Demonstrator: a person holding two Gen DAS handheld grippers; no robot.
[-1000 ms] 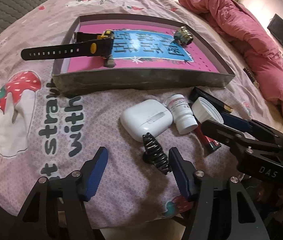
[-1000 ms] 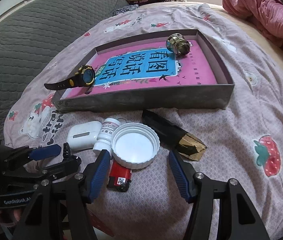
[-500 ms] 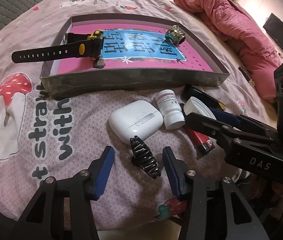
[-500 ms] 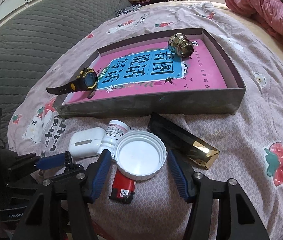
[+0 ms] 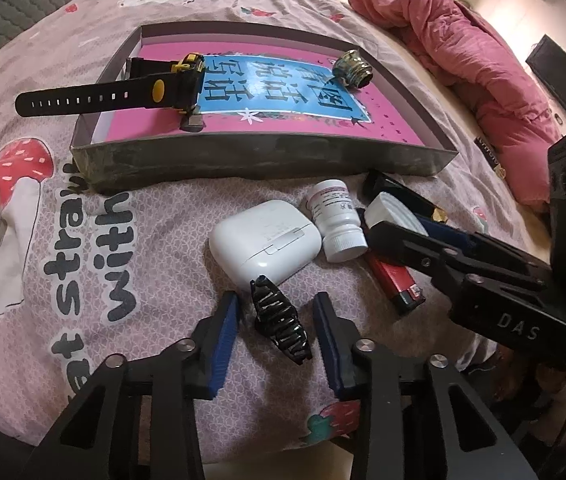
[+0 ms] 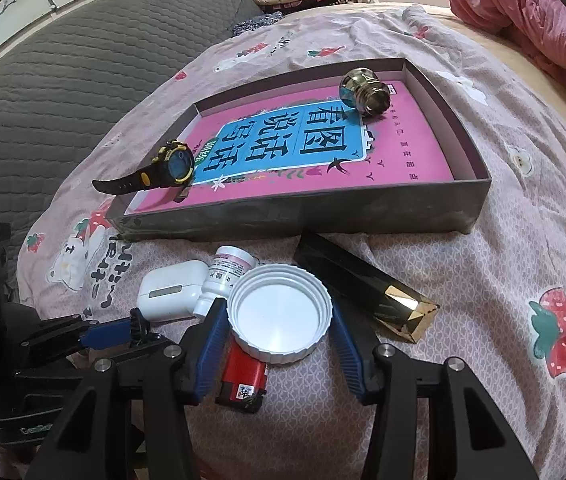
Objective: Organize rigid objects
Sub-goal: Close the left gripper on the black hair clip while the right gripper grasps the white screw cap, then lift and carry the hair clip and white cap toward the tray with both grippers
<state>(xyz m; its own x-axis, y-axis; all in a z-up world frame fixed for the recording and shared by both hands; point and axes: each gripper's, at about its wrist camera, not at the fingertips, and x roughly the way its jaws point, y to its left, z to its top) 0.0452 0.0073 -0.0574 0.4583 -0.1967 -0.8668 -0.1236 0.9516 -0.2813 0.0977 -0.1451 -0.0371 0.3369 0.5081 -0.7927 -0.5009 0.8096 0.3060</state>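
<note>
The left gripper [image 5: 277, 330] stands with its jaws parted around a black ribbed hair clip [image 5: 280, 326] lying on the bedspread [image 5: 155, 216]; a gap shows on each side, neither pad touching. The right gripper [image 6: 279, 330] likewise brackets a white screw lid [image 6: 281, 314], which lies open side up; whether its blue pads [image 6: 211, 344] bear on the rim cannot be told. Under the lid's near edge lies a red lighter [image 6: 243, 378]. Just beside the lid, a white pill bottle [image 5: 337, 222] lies on its side, touching a white earbud case [image 5: 265, 240] on its left. To the lid's right lies a black and gold faceted bar [image 6: 367, 286], angled toward the tray's near wall. The shallow grey tray [image 5: 267, 160] sits farther up the bedspread, lined with a pink and blue printed sheet. A black and yellow watch [image 5: 163, 90] rests at the tray's left end, its strap overhanging the left wall. A metallic knob [image 6: 365, 92] lies near the tray's far right corner. A pink quilt [image 5: 463, 64] is heaped along the bed's right edge.
</note>
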